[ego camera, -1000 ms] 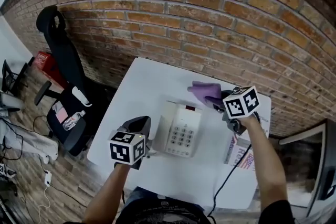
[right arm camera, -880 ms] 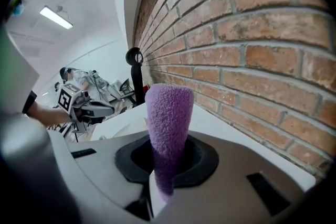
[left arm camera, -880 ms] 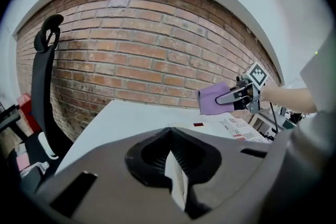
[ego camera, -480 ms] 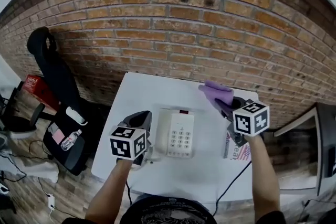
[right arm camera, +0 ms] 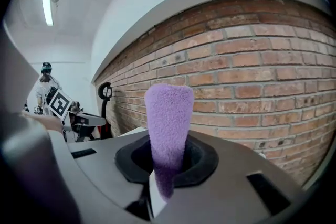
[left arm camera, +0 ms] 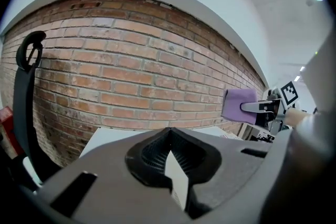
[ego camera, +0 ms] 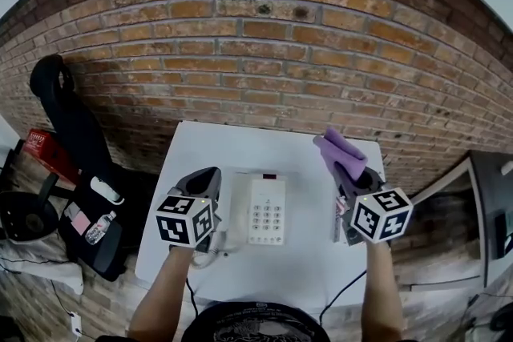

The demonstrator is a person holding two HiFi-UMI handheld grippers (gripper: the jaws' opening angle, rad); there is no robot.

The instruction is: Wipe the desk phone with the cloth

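While its jaws are pinched together on the purple cloth, the right hand-held gripper carries the fabric as an upright folded tongue standing past the jaws. This probably lets a soft face meet the surface first. In the head view it hovers beside the right edge of the desk phone, above some printed paper and clear of the phone. The phone lies keypad-up in the middle of the white table, which stands against a brick wall. The left hand-held gripper, its jaws pressed together on nothing, sits at the phone's left side over the handset, likely to steady the set. Whether it touches cannot be told. Wiping appears not yet begun.
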